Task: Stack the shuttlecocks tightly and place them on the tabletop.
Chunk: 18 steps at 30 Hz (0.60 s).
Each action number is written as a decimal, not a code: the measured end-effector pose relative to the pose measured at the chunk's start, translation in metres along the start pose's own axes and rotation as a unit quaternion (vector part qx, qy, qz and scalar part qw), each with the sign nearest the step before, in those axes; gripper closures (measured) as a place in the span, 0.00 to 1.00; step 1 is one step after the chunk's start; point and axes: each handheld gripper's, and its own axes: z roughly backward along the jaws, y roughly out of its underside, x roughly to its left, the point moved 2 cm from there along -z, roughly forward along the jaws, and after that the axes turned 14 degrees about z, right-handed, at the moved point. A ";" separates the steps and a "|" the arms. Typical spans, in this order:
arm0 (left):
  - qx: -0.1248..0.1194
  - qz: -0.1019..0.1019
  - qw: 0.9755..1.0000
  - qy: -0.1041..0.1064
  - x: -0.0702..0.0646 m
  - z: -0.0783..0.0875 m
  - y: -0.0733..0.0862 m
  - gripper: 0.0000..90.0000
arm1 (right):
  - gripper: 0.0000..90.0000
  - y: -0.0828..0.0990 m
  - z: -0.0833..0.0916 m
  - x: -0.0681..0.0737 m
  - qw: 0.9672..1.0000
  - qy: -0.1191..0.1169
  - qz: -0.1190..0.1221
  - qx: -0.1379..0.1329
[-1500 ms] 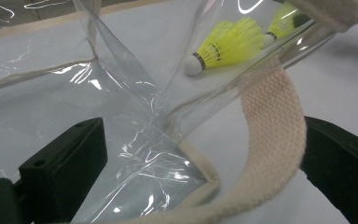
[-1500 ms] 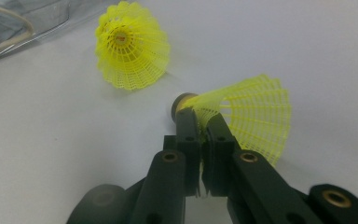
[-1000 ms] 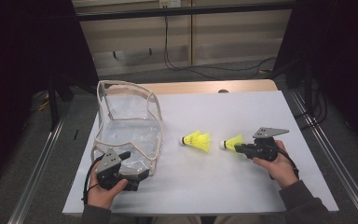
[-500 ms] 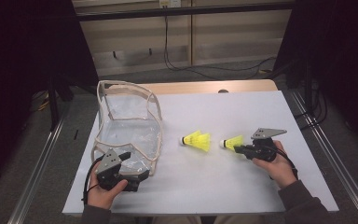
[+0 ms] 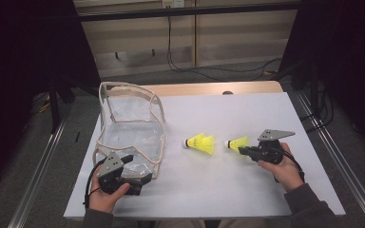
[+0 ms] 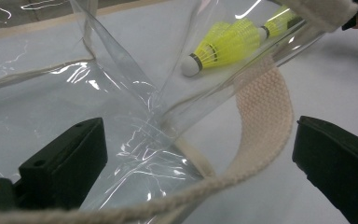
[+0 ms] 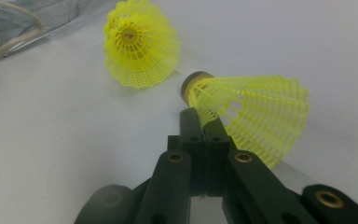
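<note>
**Two yellow shuttlecocks and a see-through bag**

Two yellow shuttlecocks lie on the white table point(image 5: 266, 114). One shuttlecock point(image 5: 202, 142) rests free near the middle of the table, just beside the clear bag point(image 5: 130, 126), with its white tip pointing at the bag. The other shuttlecock point(image 5: 236, 143) sits a little to its right. The right gripper point(image 5: 247, 152) has its fingers point(image 7: 196, 127) squeezed together on the edge of this shuttlecock's yellow skirt. In the right gripper view the fingers are pressed tight, with the yellow net caught between them. The shuttlecock's white tip points away from the hand point(image 5: 285, 168) that holds the gripper.

The clear bag stands at the left side of the table. It has a cream strap point(image 6: 265, 116) around its edges. The left gripper point(image 5: 140, 178) is at the near corner of the bag, held by the person's left hand point(image 5: 105, 197). In the left gripper view its fingers point(image 6: 63, 161) stand wide apart. The bag's clear wall and the cream strap lie between them, but the fingers do not press on them. Through the clear wall both shuttlecocks show on the far side.
</note>
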 end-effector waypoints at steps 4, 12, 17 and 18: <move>0.000 -0.001 1.000 0.001 0.000 0.000 0.000 0.03 | 1.00 -0.002 -0.001 0.001 1.000 -0.004 0.002 -0.003; -0.002 -0.001 1.000 0.002 0.000 0.000 0.000 0.03 | 1.00 -0.005 -0.003 0.004 1.000 -0.007 0.001 -0.009; -0.001 -0.001 1.000 0.002 0.000 0.000 0.000 0.03 | 1.00 -0.008 -0.004 0.005 1.000 -0.011 0.003 -0.012; -0.001 -0.001 1.000 0.000 0.000 0.000 0.000 0.03 | 1.00 -0.008 -0.004 0.006 1.000 -0.011 0.003 -0.013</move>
